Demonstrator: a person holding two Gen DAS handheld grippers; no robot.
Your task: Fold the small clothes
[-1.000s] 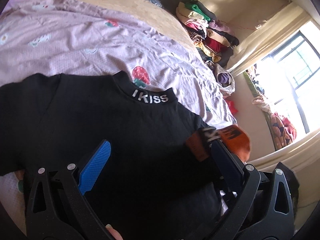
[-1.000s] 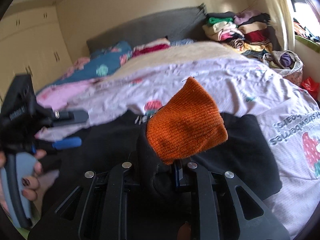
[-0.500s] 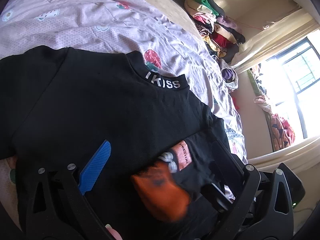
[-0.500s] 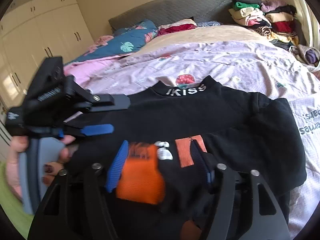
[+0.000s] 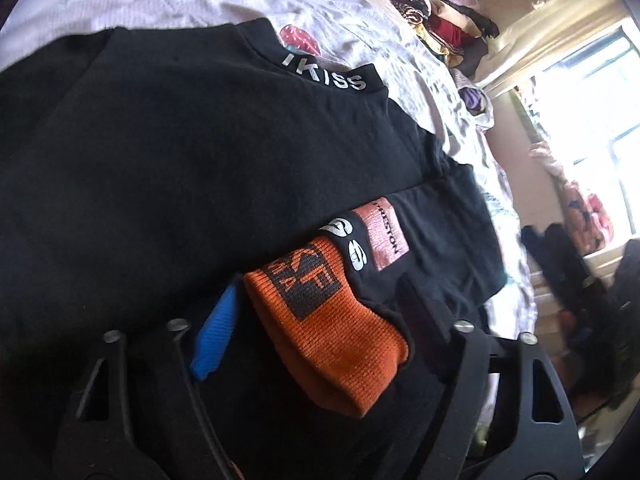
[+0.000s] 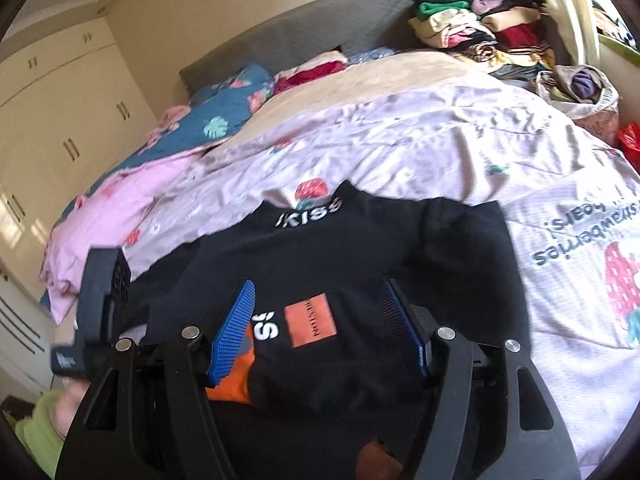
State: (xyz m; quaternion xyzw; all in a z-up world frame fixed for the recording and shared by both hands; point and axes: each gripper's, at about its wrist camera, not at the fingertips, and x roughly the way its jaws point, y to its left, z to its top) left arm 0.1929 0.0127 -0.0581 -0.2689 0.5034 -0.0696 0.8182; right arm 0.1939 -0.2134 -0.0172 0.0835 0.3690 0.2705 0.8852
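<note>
The left gripper hangs low over the black sweater, released, its fingers spread either side of the orange cuff without pinching it. The sweater lies flat on the bed's lilac strawberry cover, one sleeve folded across its body. The right gripper is also released, fingers wide apart above the sleeve's orange patch.
</note>
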